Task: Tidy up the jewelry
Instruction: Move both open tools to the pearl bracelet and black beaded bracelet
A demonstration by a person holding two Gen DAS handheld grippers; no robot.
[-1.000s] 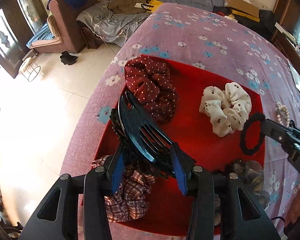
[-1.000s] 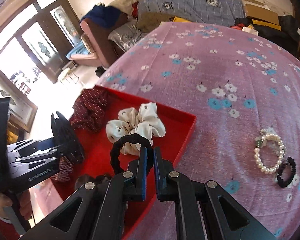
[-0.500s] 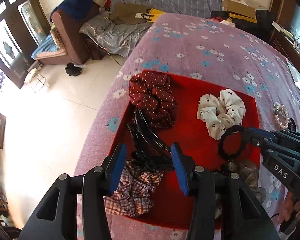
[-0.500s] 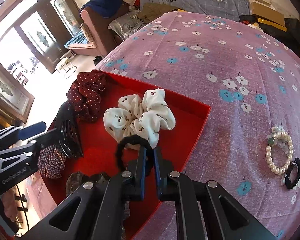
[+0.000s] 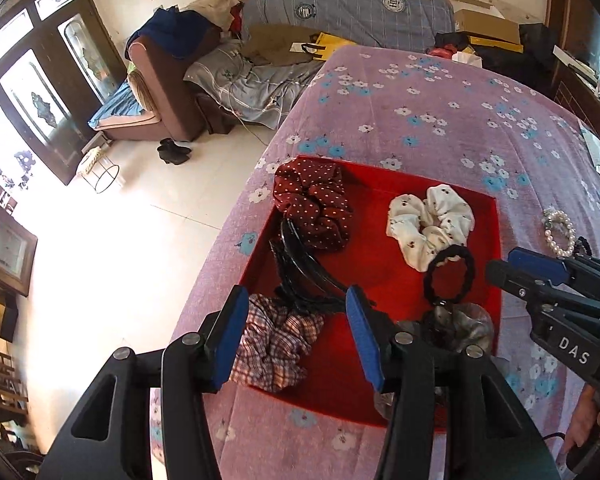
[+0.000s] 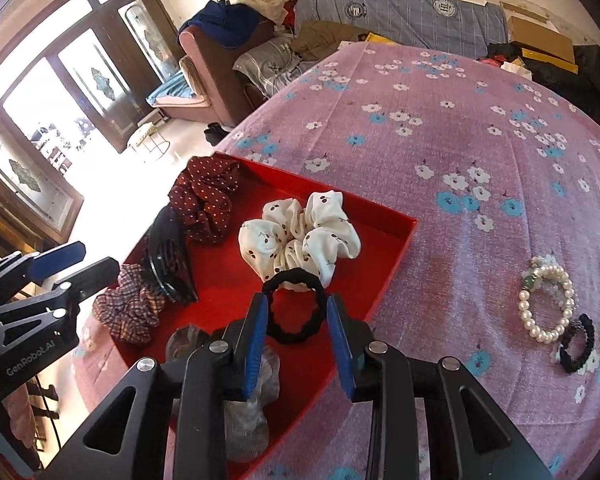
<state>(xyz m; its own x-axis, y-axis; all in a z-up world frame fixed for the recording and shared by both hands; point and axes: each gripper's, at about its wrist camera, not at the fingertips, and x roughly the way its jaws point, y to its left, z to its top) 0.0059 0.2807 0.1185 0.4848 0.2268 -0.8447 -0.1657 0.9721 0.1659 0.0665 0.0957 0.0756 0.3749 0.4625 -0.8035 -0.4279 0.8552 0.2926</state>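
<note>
Above the red tray (image 6: 396, 240), both claws gape: right claw (image 6: 296, 320) straddles, apparently untouched, a black hair tie (image 6: 294, 306); left claw (image 5: 296, 312) empty.

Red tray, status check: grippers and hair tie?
Both grippers, left and right, open, empty. Black hair tie lying in red tray. Pearl bracelet outside on cloth.

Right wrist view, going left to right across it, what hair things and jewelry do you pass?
Plaid scrunchie → black hair claw → dotted maroon scrunchie → white cherry scrunchie → pearl bracelet → small black hair tie.
</note>
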